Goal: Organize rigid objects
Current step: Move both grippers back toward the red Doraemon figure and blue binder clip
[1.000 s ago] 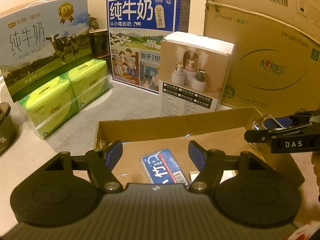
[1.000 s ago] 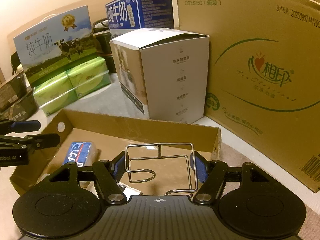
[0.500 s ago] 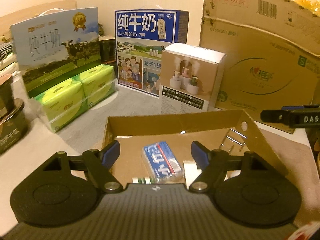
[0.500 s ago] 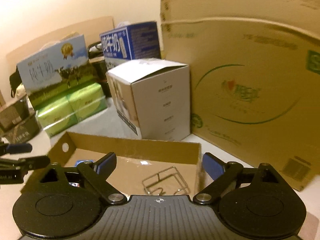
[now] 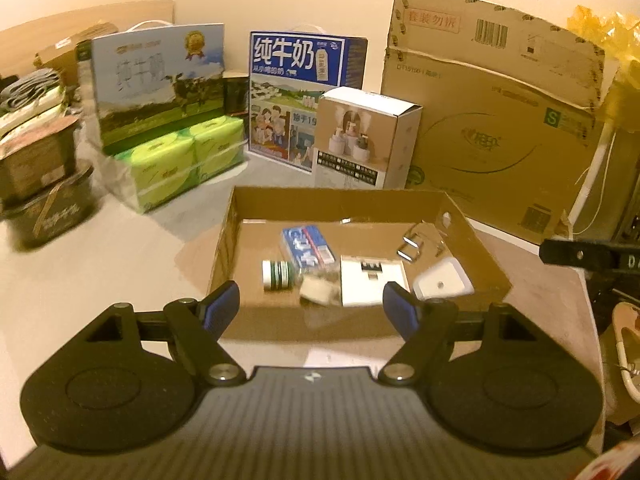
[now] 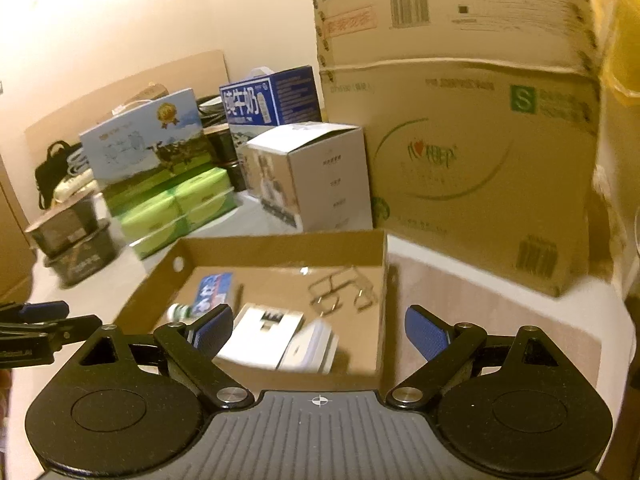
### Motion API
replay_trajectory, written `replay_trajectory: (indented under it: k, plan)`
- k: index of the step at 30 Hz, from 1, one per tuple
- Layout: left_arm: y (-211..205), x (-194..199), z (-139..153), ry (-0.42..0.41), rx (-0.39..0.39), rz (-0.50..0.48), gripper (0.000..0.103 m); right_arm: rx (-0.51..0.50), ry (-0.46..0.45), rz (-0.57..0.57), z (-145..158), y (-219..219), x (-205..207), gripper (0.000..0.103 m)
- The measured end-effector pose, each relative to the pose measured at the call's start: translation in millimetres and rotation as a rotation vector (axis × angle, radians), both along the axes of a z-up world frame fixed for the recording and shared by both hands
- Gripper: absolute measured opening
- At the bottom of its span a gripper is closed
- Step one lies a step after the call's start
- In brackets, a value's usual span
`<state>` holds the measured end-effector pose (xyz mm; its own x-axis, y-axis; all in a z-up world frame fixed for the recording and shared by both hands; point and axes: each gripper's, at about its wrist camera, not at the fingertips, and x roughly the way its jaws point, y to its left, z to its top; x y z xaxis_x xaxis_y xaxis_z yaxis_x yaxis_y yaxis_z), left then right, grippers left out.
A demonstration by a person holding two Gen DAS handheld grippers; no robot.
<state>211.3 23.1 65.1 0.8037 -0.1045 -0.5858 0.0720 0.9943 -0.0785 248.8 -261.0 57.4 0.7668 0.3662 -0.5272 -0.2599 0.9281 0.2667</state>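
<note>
one shallow cardboard tray point(image 5: 224, 248) sits on the table point(image 5: 100, 280), and six small things lie in it: one blue pack point(image 5: 307, 246) near the middle, one green-striped roll point(image 5: 276, 275) just left of the pack's near end, one pale crumpled lump point(image 5: 318, 290) just in front of the pack, one flat white box point(image 5: 372, 285) to the right of the lump, one white dish point(image 5: 442, 284) by the right wall, and one wire rack point(image 5: 420, 242) toward the far right corner. the left gripper point(image 5: 311, 306) hangs at the tray's near wall, its two blue fingers point(image 5: 221, 309) fairly wide and nothing between them. the right gripper point(image 6: 319, 330) is likewise at the tray's near edge in its own view, its two fingers point(image 6: 425, 334) spread very wide and empty; the rack point(image 6: 340, 290) lies loose on the tray floor beyond them, apart from both pads. behind the tray stand two milk cartons, one pale with a cow point(image 5: 158, 84) and one blue point(image 5: 298, 100), one white product box point(image 5: 362, 138) between the blue carton and one big brown carton point(image 5: 488, 120). one wrapped bundle of green tissue packs point(image 5: 180, 162) lies in front of the pale carton; at least four packs show in the right view. two dark tubs point(image 5: 44, 184) are stacked at far left.
</note>
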Motion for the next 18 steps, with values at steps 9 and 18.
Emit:
replay_trajectory:
  k: [9,18]
  plan:
    - [-1.6,-65.4,-12.1,0.026,-0.031,0.039,0.076,-0.020,0.029,0.003,-20.2,-4.3,-67.9,0.092]
    - [-4.2,-102.3,-30.3,0.058,-0.050,0.047,0.076,-0.048,0.042,0.002,-40.0,-15.3,-106.9,0.092]
